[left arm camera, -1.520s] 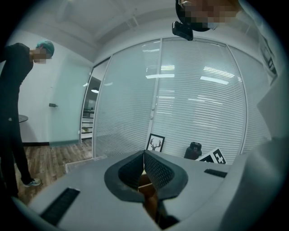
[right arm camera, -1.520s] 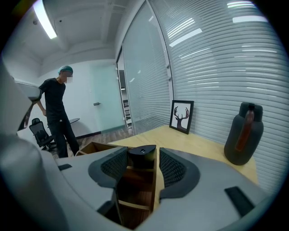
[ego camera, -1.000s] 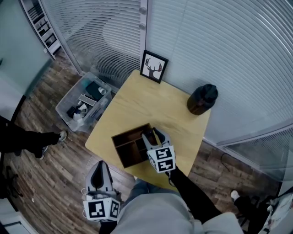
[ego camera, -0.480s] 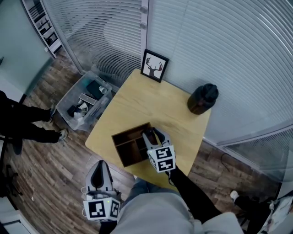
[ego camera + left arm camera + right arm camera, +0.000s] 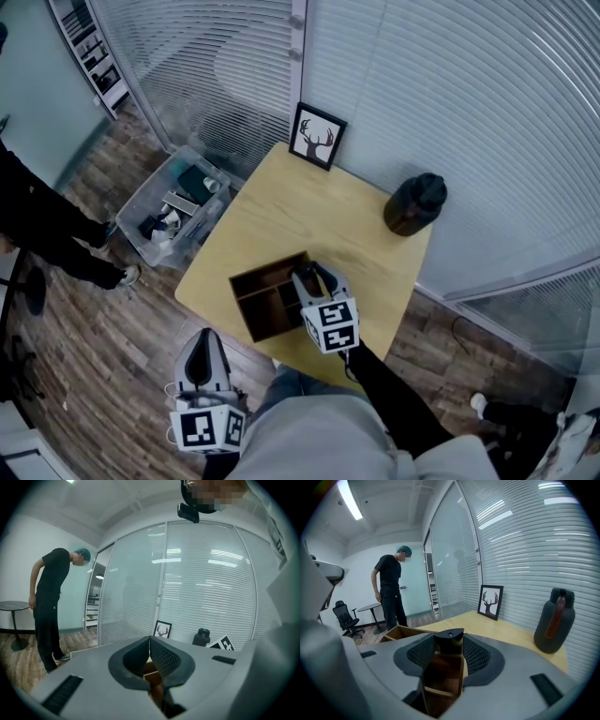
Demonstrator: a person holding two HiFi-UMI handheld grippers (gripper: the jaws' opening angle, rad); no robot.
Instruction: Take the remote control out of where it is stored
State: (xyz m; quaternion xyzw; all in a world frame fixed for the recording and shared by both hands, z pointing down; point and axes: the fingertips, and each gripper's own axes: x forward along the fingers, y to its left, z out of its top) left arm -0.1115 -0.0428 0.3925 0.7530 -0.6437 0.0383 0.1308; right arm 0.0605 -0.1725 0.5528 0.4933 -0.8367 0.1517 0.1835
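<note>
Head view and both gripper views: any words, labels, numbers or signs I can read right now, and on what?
No readable text anywhere.
Framed picture: antler drawing only, no words.
Marker cubes: black-and-white square patterns, no letters.
Remote control: no print visible on the end that shows.
Floor bin: contents too small to read.

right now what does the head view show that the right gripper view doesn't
Only the head view: the clear plastic bin of odds and ends on the floor beside the table. Only the right gripper view: the remote control's dark end between the pads of the right gripper, whose jaws have just been closing onto it, plus a round side table and an office chair. Both: the wooden box, deer picture, dark jug and the table top.
</note>
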